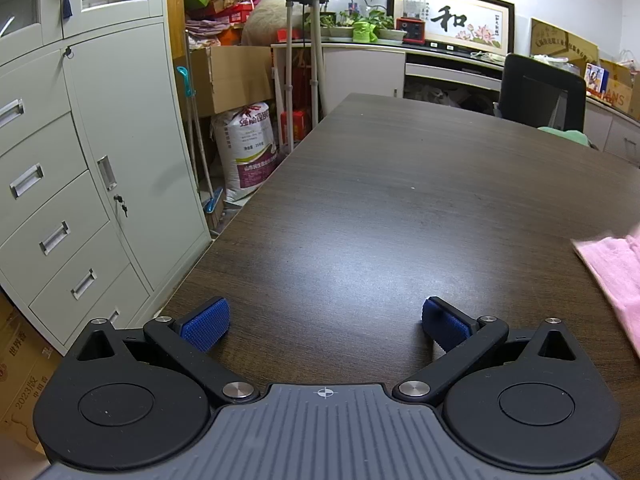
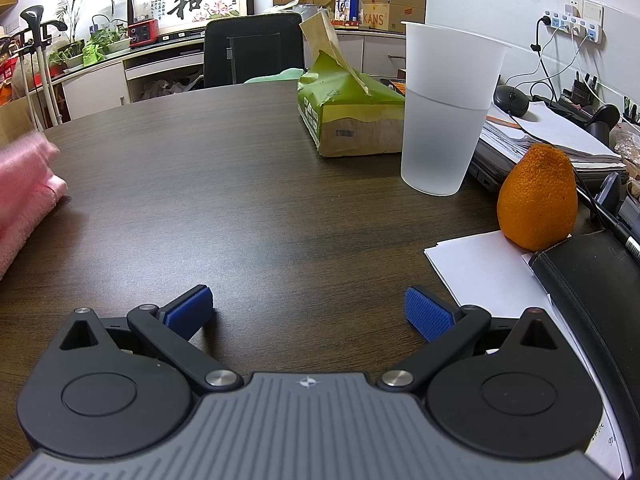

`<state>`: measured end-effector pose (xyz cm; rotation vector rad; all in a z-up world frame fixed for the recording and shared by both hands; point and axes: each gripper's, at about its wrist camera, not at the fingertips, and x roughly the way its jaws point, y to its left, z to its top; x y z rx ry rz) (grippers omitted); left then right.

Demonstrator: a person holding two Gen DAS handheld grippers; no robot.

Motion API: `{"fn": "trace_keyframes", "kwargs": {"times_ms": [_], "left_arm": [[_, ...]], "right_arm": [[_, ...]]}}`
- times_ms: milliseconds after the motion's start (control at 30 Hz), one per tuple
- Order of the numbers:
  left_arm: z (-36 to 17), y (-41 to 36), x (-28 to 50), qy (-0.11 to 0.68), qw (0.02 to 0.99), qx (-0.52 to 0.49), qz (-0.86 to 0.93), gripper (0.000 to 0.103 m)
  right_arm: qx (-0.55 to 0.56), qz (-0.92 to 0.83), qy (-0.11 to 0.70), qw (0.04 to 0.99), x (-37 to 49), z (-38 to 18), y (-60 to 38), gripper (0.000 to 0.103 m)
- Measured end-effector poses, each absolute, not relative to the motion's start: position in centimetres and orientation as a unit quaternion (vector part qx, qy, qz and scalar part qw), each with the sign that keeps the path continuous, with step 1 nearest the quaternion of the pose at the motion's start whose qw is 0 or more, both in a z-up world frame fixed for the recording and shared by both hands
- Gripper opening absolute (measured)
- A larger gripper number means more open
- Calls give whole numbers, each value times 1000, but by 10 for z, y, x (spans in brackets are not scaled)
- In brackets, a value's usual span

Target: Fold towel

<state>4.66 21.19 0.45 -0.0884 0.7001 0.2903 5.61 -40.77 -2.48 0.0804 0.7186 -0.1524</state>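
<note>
Both grippers wide apart, holding nothing: left gripper (image 1: pixel 325 323) and right gripper (image 2: pixel 308 312) hover low over the dark counter (image 1: pixel 380 184). Pink towel (image 2: pixel 24 184) lies on the counter between them, folded, touching neither. Beyond the towel, right of it: frosted cup (image 2: pixel 448 108), green tissue pack (image 2: pixel 348 116), orange (image 2: pixel 538 198).

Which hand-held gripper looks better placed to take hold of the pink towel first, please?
Probably the left hand-held gripper: it is open, and the pink towel has a free corner in its view; the right camera shows only a folded edge.
</note>
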Motion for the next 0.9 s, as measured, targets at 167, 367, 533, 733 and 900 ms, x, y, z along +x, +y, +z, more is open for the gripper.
{"fn": "trace_keyframes", "kwargs": {"times_ms": [167,367,533,733,900], "left_arm": [[5,211,48,342,928,-43,142,103],[5,212,48,342,928,-43,142,103],[5,212,48,342,928,-44,142,103],[5,212,48,342,928,-44,143,103],[5,212,48,342,928,-44,143,103]], "right_arm": [[39,-75,351,933,56,-25,-408,103],[39,-75,351,933,56,-25,-408,103],[39,-75,351,933,56,-25,-408,103],[39,-75,351,933,56,-25,-408,103],[39,-75,351,933,56,-25,-408,103]]}}
